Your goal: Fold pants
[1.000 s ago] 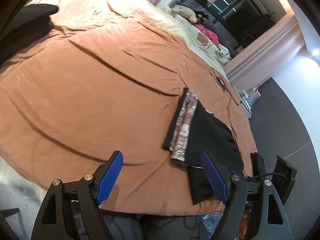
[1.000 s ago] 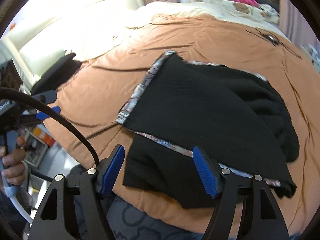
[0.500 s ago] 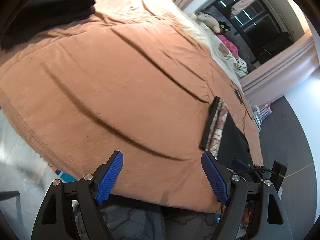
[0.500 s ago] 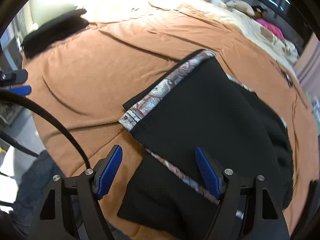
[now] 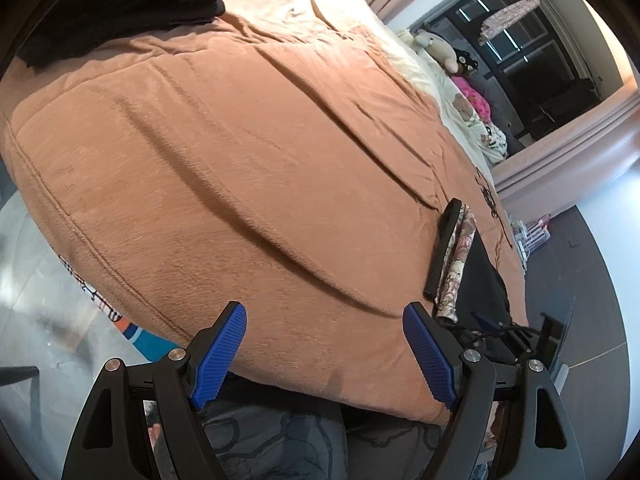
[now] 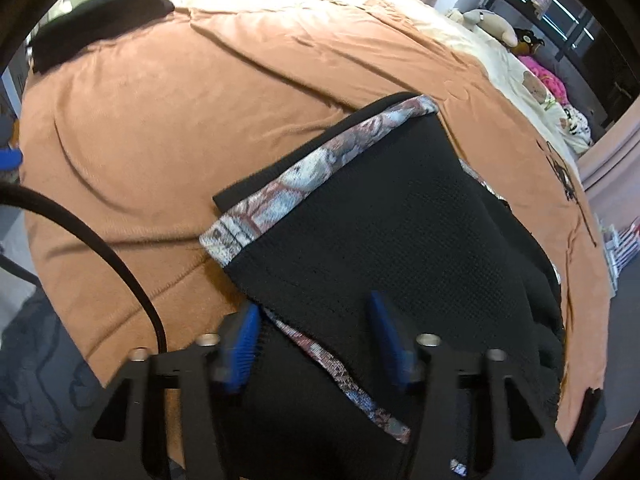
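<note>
Black mesh pants [image 6: 380, 248] with a patterned waistband [image 6: 304, 180] lie partly folded on the orange blanket [image 6: 168, 120], near the bed's front edge. My right gripper [image 6: 316, 340] hovers low over their near edge, jaws open but narrower than before, blurred by motion. In the left wrist view the pants [image 5: 476, 268] show only at the far right. My left gripper [image 5: 328, 352] is open and empty, over the blanket's [image 5: 240, 184] front edge, well left of the pants.
A stack of folded black clothes [image 5: 120, 4] sits at the bed's far left corner, also in the right wrist view [image 6: 100, 36]. Cream bedding with stuffed toys [image 5: 444, 52] lies at the far end. Floor and a black cable [image 6: 100, 240] are nearby.
The right gripper has moved down and closer to the pants' near edge, and its jaws have narrowed. The left gripper has swung further left, away from the pants.
</note>
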`<state>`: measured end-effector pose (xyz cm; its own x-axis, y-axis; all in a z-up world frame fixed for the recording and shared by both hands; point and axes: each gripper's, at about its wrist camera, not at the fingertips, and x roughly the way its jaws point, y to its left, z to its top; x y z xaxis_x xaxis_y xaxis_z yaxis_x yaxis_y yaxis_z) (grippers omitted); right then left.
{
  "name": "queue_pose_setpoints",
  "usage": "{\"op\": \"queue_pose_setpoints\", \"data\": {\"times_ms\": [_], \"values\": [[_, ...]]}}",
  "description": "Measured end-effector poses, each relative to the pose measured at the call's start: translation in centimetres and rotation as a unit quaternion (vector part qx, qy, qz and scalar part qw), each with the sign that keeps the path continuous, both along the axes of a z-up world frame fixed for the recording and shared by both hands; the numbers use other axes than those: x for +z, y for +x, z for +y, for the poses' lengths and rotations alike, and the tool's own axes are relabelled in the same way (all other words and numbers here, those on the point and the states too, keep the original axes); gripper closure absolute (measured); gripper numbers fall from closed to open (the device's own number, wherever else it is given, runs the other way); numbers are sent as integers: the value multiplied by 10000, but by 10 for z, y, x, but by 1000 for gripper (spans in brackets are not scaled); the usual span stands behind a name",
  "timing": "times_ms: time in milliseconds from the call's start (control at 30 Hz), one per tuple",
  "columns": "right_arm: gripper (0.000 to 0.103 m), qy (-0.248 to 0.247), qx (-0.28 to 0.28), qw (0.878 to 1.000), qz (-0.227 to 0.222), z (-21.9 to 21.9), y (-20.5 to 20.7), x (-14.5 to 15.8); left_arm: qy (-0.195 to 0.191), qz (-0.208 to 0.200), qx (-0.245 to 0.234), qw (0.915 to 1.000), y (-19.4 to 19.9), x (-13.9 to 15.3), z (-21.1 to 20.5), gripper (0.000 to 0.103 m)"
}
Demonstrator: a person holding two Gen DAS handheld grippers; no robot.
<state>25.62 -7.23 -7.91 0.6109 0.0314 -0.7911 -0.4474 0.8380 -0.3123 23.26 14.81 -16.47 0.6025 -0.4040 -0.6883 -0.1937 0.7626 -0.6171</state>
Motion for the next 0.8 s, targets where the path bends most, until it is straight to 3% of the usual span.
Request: {"op": "queue_pose_setpoints", "data": {"times_ms": [100,200,333,467,533,667,800], "values": [[79,267,72,9996,5,-5,-3,10,8,16,20,10000,-1,-1,1,21],[88,461,137,9988,32,-9,-3,17,-6,39,39,10000,-1,-2,2,21],[88,1138,97,9930,287,-27,6,28,16,50,32,10000,-1,-2,0,21],[88,2003,104,9782,536,-49,11,42,7,94,29,10000,0,-4,-1,21],[93,2322,59,9709,582,-61,17,48,3,92,36,10000,0,-3,-1,21],[102,2446,-93,9684,485,-80,20,55,-2,75,51,10000,1,-3,-1,21],[102,2572,-227,9650,461,-99,24,62,-10,82,73,9999,1,-3,-2,21]]}}
